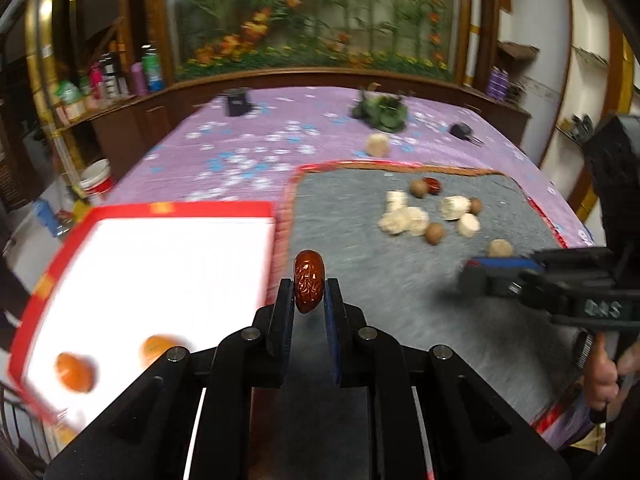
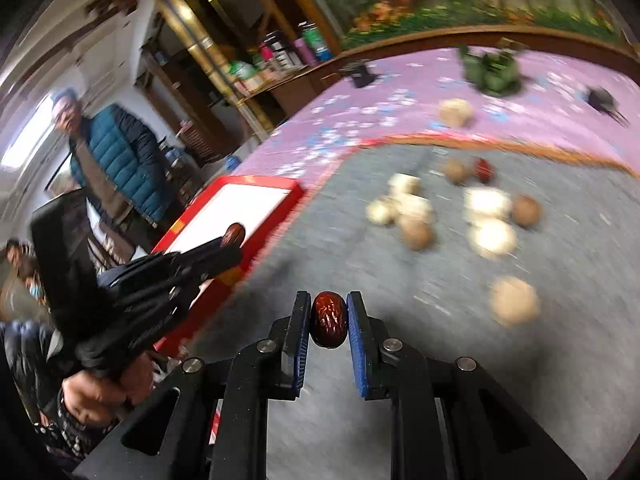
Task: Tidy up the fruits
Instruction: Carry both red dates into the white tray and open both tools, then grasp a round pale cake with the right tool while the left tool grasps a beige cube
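Note:
My left gripper (image 1: 309, 285) is shut on a wrinkled red date (image 1: 308, 280), held above the grey mat (image 1: 360, 280) at the right edge of the red-rimmed white box (image 1: 160, 264). Two orange fruits (image 1: 75, 372) lie in that box. My right gripper (image 2: 329, 314) is shut on another red date (image 2: 329, 322) over the grey mat (image 2: 440, 320). It also shows in the left wrist view (image 1: 476, 278). A pile of pale chunks and brown nuts (image 1: 430, 210) with one more red date (image 1: 433, 185) lies on the mat.
A purple flowered cloth (image 1: 240, 148) covers the table. A green leafy bundle (image 1: 380, 110), a pale ball (image 1: 377, 145) and small dark items (image 1: 238, 102) sit at the back. A man in a blue jacket (image 2: 112, 160) stands at the left.

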Available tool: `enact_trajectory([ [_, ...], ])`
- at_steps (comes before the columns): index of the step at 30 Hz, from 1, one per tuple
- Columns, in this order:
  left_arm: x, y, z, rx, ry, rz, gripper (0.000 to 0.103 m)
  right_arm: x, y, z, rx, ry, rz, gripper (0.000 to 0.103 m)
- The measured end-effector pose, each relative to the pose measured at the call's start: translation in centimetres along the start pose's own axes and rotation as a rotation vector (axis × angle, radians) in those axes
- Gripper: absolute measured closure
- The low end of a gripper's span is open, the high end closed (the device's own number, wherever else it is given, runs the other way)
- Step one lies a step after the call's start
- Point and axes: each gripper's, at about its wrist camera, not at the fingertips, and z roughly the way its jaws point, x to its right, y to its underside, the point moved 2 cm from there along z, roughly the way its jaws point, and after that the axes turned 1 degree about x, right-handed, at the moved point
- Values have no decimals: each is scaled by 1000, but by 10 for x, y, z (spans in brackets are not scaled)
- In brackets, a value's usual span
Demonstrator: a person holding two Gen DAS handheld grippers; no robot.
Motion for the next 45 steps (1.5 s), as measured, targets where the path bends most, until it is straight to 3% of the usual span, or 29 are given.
enact_trajectory([
  [5,-47,14,-17,17,-105,-44,90,-60,-26,47,0,-60,-101,85],
  [9,-82,24,-17,9,-149,-103,90,-96,-40,90,-13,-80,-142,85],
  [17,-107,40,-4,-25,-175,-137,90,-109,-42,143,-56,-42,-134,84],
  [20,-109,41,0,-36,-195,-147,90,-106,-44,151,-65,-48,-129,77],
  [21,-110,41,0,-41,-201,-148,90,-105,-46,151,-68,-55,-123,69],
  [23,-112,42,-4,-36,-228,-154,77,-99,-50,142,-38,-83,-100,59],
  [25,-113,41,-12,-13,-254,-165,33,-93,-53,127,9,-103,-78,56],
  [26,-113,39,-18,19,-269,-170,27,-90,-54,119,25,-103,-70,55],
  [30,-104,29,-37,103,-329,-168,19,-89,-56,83,97,-106,-54,54],
  [34,-96,19,-48,137,-395,-149,19,-136,-63,22,254,-147,-205,54],
  [35,-95,17,-49,132,-405,-144,19,-146,-64,2,321,-164,-238,50],
  [37,-92,13,-51,131,-417,-147,19,-151,-63,-32,411,-167,-258,31],
  [38,-91,11,-52,133,-410,-152,19,-150,-62,-36,411,-152,-251,23],
  [41,-84,4,-53,133,-399,-156,19,-122,-55,-41,393,-44,-205,23],
  [45,-71,-3,-54,141,-410,-133,19,-78,-40,-43,347,21,-129,23],
])
